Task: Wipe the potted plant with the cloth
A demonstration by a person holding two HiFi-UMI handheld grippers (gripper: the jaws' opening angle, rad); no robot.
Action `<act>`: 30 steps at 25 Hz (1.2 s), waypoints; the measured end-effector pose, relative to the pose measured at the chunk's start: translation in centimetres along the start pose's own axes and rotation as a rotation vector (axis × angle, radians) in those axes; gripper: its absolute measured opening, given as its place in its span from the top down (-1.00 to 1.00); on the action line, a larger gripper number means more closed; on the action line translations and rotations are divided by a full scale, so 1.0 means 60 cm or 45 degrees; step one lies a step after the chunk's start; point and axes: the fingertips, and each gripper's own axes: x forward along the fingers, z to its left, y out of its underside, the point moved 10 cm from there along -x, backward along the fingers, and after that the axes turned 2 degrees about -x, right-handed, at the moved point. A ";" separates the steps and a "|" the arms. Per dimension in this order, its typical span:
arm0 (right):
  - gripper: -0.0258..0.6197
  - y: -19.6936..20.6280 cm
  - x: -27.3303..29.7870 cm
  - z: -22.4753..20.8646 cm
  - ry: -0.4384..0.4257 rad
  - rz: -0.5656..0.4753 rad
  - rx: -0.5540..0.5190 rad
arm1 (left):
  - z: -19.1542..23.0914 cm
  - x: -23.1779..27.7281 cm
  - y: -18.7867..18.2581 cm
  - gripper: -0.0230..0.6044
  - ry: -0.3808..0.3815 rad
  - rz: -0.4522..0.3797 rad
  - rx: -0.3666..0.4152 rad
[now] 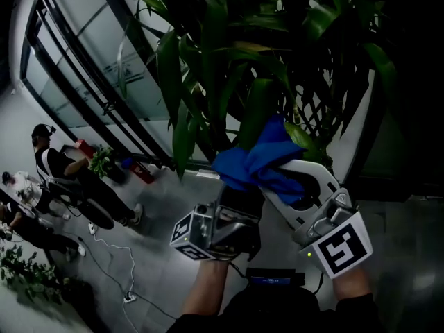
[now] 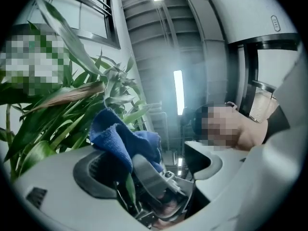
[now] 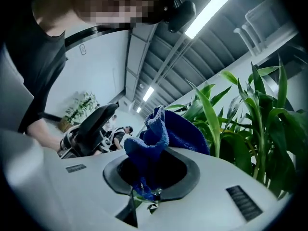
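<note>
The potted plant (image 1: pixel 229 47) fills the top of the head view with long green leaves. Just under the leaves hangs a bunched blue cloth (image 1: pixel 253 164). My right gripper (image 1: pixel 291 179) is shut on the cloth; in the right gripper view the cloth (image 3: pixel 163 131) bulges out of the closed pads, with a bit of leaf pinched below it. My left gripper (image 1: pixel 236 200) is close beside it at the left. In the left gripper view its jaws stand apart, with the cloth (image 2: pixel 115 134) and a thin leaf (image 2: pixel 130 186) in the gap of the left gripper (image 2: pixel 154 162).
A glass wall with dark rails (image 1: pixel 90 68) runs along the left. Below it, people (image 1: pixel 62 172) work by a small plant (image 1: pixel 104 159) and a red object (image 1: pixel 83 146). Cables (image 1: pixel 111 255) lie on the grey floor. Another plant (image 1: pixel 21 269) is at the lower left.
</note>
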 end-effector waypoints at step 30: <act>0.64 0.050 0.029 0.228 0.033 0.326 0.237 | -0.011 -0.182 -0.040 -0.42 -0.052 0.037 -0.273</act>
